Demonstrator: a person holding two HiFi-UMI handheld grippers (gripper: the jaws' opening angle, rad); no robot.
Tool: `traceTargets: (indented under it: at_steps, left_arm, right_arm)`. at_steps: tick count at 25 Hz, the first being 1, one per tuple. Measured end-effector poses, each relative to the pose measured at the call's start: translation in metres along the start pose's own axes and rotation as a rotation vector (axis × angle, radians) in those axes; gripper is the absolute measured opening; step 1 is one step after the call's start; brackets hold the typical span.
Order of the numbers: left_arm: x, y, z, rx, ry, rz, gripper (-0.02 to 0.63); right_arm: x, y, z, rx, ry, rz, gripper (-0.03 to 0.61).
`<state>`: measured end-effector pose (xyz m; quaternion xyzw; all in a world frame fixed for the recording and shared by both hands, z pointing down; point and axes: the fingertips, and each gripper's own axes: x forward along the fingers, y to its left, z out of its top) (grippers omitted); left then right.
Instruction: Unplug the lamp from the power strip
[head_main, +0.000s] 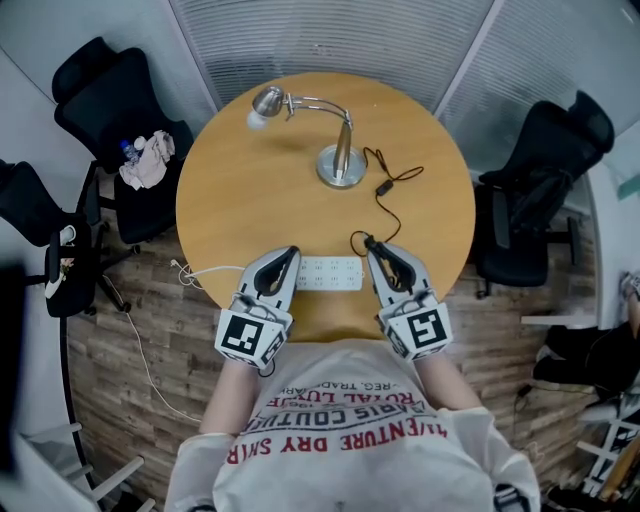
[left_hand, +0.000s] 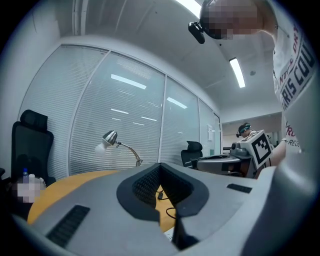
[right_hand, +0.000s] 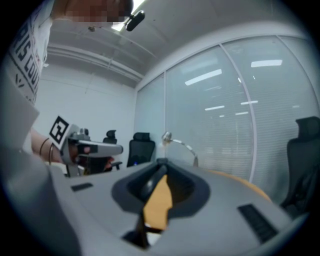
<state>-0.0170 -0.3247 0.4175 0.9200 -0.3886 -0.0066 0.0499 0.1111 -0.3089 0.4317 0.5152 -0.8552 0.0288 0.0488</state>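
A silver desk lamp (head_main: 340, 160) stands at the far side of the round wooden table (head_main: 230, 200). Its black cord (head_main: 385, 200) runs toward me and ends at the tips of my right gripper (head_main: 371, 243), just above the right end of the white power strip (head_main: 330, 273). In the right gripper view a dark plug (right_hand: 150, 184) lies between the jaws of that gripper (right_hand: 162, 162), which are closed on it. My left gripper (head_main: 291, 252) lies at the strip's left end with its tips together and nothing between them. Whether it touches the strip I cannot tell.
A white cable (head_main: 200, 272) leaves the strip leftward over the table edge to the wooden floor. Black office chairs stand at the left (head_main: 120, 110) and right (head_main: 545, 170); the left one carries a cloth (head_main: 148, 160). Glass walls with blinds close the back.
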Motion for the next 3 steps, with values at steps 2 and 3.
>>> traceTargets:
  at_steps: [2,3]
  left_arm:
    - [0.0009,0.0011,-0.0022,0.002,0.009,0.005,0.028]
    - [0.0013,0.0016,-0.0034,0.003,0.014,0.008,0.028]
  right_arm:
    - [0.0,0.0004,-0.0006,-0.014,0.007,0.001,0.074]
    - [0.0001,0.0003,-0.0009,-0.02,0.011,0.001,0.074]
